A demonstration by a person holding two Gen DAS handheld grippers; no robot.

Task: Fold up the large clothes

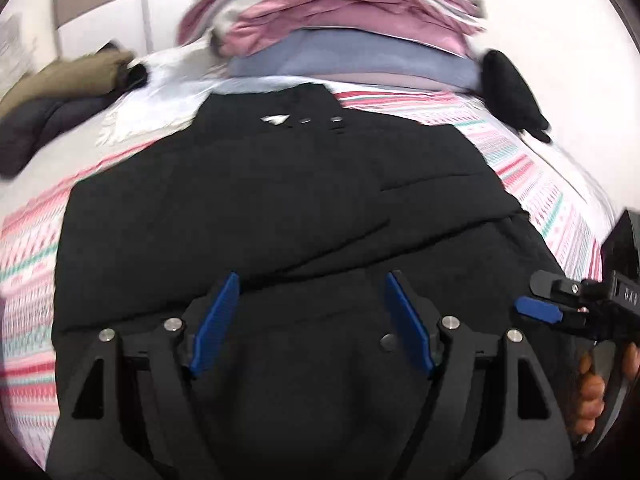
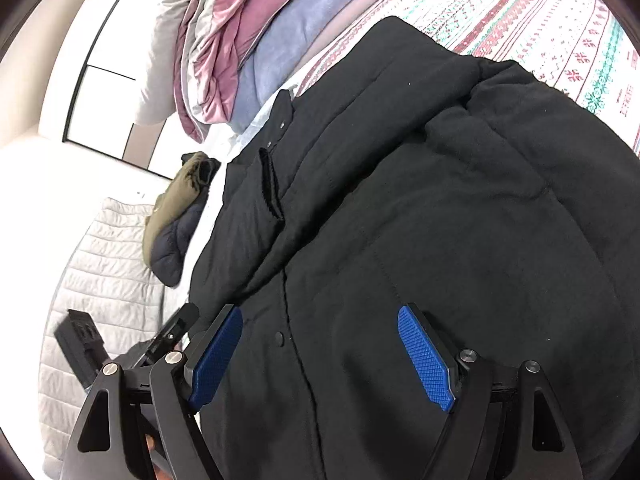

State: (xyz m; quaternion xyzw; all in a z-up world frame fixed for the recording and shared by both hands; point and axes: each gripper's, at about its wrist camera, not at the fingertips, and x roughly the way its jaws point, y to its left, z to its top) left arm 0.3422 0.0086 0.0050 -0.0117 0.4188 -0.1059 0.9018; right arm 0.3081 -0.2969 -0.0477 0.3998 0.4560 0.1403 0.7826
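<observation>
While jaws gape, black coat (image 1: 256, 208) lies beneath.

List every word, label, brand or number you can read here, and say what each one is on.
"DAS": pale letters on the black body of the right tongs, cut off at the picture's edge, so maybe part of a longer word.
White tag at the collar of the black jacket: too blurred to read.
Nothing else legible.

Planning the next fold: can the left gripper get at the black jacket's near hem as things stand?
Probably yes. The left gripper hangs over the black jacket, jaws apart and empty, with only jacket fabric below them; the right gripper sits off to the side.
</observation>
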